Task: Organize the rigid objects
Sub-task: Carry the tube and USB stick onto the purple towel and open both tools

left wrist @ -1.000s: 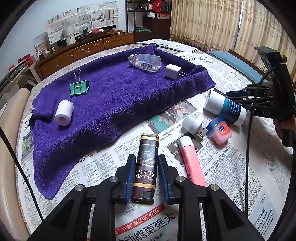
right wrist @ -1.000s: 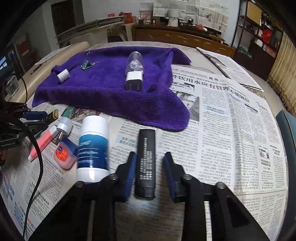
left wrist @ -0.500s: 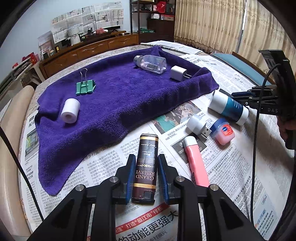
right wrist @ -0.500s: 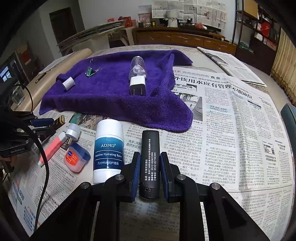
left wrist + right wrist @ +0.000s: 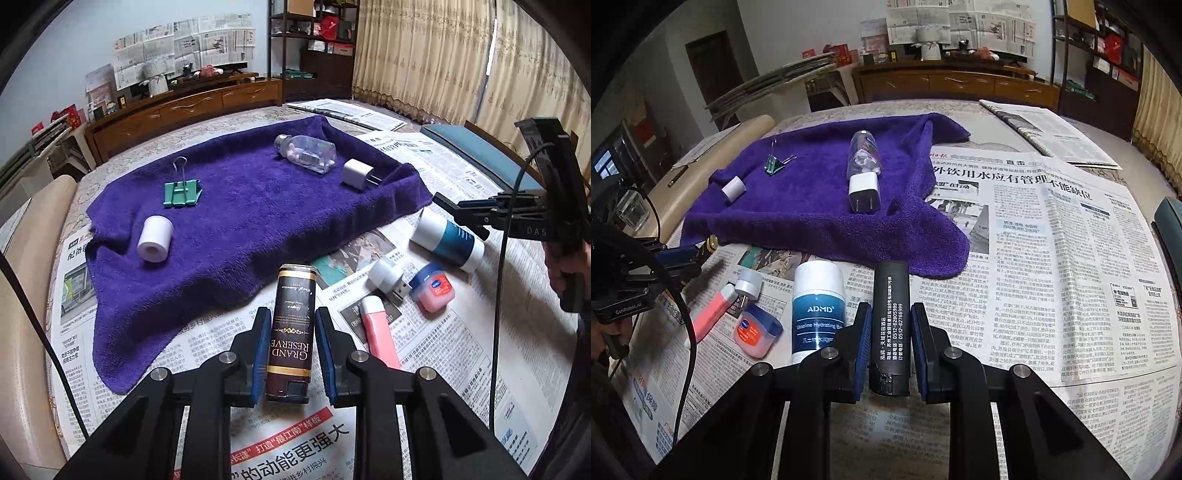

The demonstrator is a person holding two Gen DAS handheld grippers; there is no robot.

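1. The brown "GRAND RESERVE" lighter (image 5: pixel 291 332) sits between the blue pads of the left gripper (image 5: pixel 291 343), whose fingers are closed on its sides; it is at the near edge of the purple towel (image 5: pixel 240 221), above the newspaper (image 5: pixel 443 354) that covers the bench.
2. The black lighter (image 5: pixel 890 328) with white print is clamped the same way in the right gripper (image 5: pixel 889 343), fingers squeezed tight on it, just off the towel's near corner.
3. On the newspaper between the two grippers lie a white-and-blue ADMD stick (image 5: pixel 818 306), a small Vaseline jar (image 5: pixel 757 330), a pink tube (image 5: pixel 707 317) and a white USB plug (image 5: pixel 748 286), close together.
4. On the towel lie a clear bottle (image 5: pixel 306 153), a white charger (image 5: pixel 358 174) just beside it, a green binder clip (image 5: pixel 181 190) and a white roll (image 5: pixel 155 239), well apart from one another.
5. A person's hand (image 5: pixel 565 258) holds the right gripper's handle at the edge of the left wrist view.
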